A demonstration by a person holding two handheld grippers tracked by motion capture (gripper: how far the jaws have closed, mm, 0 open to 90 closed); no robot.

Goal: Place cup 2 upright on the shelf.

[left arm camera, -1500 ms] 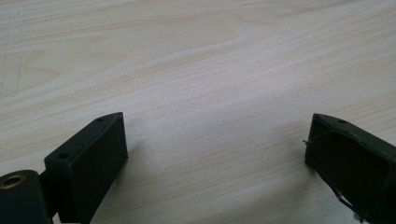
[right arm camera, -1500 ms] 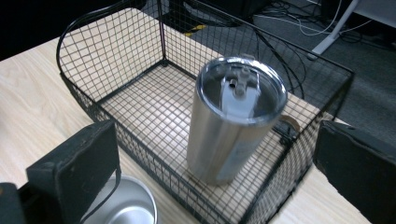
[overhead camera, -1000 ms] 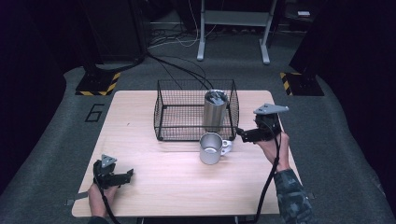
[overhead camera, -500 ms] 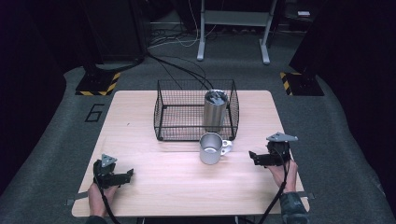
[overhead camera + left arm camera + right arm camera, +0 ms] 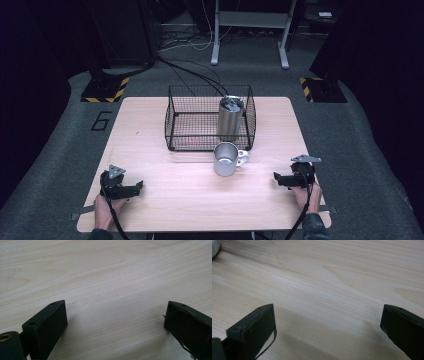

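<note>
Near edge: left gripper [image 5: 137, 189] and right gripper [image 5: 278, 178] resting on pale wooden table [image 5: 165, 215], jaws spread wide, empty, seen close in gripper views. Farther, steel handled mug [image 5: 226, 159] upright mid-table. Beyond, black wire basket [image 5: 192, 120] holding tall steel tumbler [image 5: 230, 118].

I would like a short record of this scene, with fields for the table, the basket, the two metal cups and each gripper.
table: light wood, on grey carpet
basket: black wire basket, at the far middle of the table
tumbler: steel tumbler, upright inside the basket, at its right end
mug: metal mug, upright on the table in front of the basket, handle to the right
left gripper: near left corner, jaws apart, empty
right gripper: near right edge, jaws apart, empty
</note>
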